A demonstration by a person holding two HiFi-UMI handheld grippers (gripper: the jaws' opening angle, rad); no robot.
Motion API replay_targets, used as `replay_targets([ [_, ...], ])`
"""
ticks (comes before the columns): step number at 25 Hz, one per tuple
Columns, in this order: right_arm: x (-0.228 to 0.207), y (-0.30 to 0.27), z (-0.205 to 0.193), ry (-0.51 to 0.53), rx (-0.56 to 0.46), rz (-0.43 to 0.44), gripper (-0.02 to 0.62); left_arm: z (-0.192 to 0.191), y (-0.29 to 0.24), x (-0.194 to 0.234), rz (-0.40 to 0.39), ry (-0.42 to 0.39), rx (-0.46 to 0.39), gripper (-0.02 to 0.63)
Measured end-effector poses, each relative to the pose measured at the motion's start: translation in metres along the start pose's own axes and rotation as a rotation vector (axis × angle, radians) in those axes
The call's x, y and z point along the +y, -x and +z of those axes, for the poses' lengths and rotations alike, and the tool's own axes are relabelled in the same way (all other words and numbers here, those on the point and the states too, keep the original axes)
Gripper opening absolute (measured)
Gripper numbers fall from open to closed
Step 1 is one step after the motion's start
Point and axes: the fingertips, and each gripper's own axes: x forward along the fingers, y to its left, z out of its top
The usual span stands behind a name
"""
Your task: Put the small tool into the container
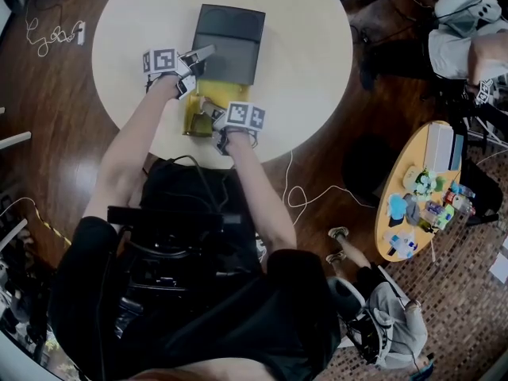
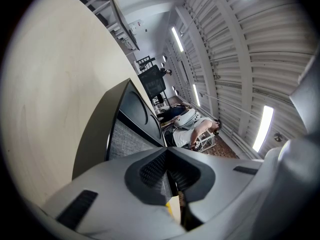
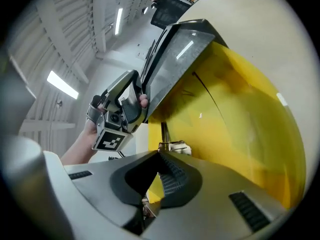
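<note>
Nearest the camera is the person's torso (image 1: 175,276) in dark clothing, with both forearms reaching to the near edge of the round tabletop (image 1: 305,62).

Right gripper (image 1: 208,109): positioned at the near edge of the tabletop, over the near end of the container's yellow base (image 1: 193,122). In the right gripper view its jaws (image 3: 159,152) are drawn almost together, and their tips pinch the small tool (image 3: 175,147). The tool is a pale metallic piece projecting just past the tips, above the yellow base (image 3: 240,129). The head view does not resolve the tool.

Container: set just inside the near edge of the tabletop, roughly at its middle. The dark grey lid (image 1: 230,42) extends from the yellow base toward the tabletop centre. In the right gripper view the lid (image 3: 180,59) is raised and tilted over the base.

Left gripper (image 1: 204,54): beyond the right gripper, at the left edge of the lid. Its jaws (image 2: 168,150) are closed on the lid's thin edge (image 2: 135,109), and the right gripper view confirms this clamp (image 3: 142,102).

Beyond the lid, the tabletop (image 2: 50,84) runs to its far edge.
</note>
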Motion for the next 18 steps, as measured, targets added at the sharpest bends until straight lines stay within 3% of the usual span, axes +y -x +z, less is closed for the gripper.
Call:
replay_targets([
  [8, -0.004, 0.003, -0.002, 0.196, 0.048, -0.083, 0.031, -0.002, -0.001, 0.001, 0.007, -0.002, 0.000, 0.002],
  [12, -0.004, 0.016, -0.006, 0.234, 0.045, -0.101, 0.100, -0.001, 0.000, 0.001, 0.005, -0.004, 0.001, 0.003],
  [18, -0.004, 0.050, -0.011, 0.385, 0.047, -0.131, 0.109, -0.001, 0.001, -0.001, 0.001, -0.001, 0.004, 0.003],
])
